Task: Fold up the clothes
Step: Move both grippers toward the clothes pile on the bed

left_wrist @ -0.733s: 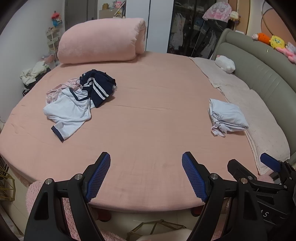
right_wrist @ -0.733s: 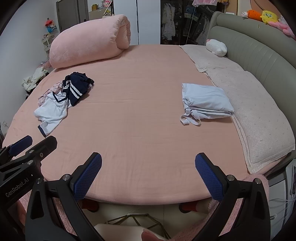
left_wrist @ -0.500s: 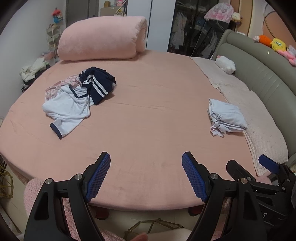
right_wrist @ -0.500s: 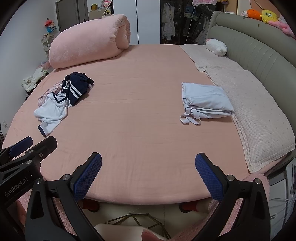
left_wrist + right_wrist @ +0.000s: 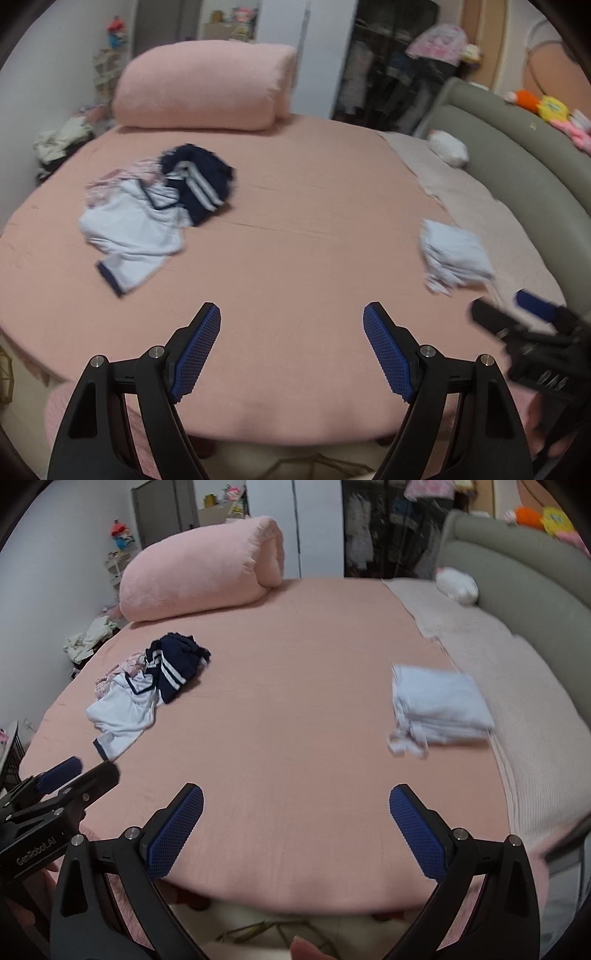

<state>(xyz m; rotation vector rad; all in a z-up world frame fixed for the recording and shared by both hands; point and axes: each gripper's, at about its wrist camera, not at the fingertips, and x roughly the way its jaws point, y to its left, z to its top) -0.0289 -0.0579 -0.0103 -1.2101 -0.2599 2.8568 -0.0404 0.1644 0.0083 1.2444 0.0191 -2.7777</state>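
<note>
Both claws are held above the near edge of the round bed with the pink fitted sheet [image 5: 295,266], neither touching cloth. Left claw [image 5: 291,343]: blue-padded jaws spread wide, nothing between them. Right claw [image 5: 295,823]: likewise spread wide and empty — it also shows at the right edge of the left wrist view, blurred. Unfolded clothes lie in a loose heap on the left part of the bed: a crumpled white short-sleeved top with navy trim [image 5: 133,236], one navy-cuffed sleeve pointing toward the near edge; overlapping its far side, a bunched navy garment with white stripes [image 5: 199,181]; a pale pink patterned piece [image 5: 110,184] partly under both. Well apart, on the right part of the bed, sits a folded white garment [image 5: 439,709] in a rough rectangle, layered edges facing left, a loose strap or tie trailing off its near-left corner — just beside the pale textured blanket [image 5: 517,701] along the grey padded headboard [image 5: 517,576]. A rolled pink plush duvet [image 5: 203,88] rests at the far edge.
</note>
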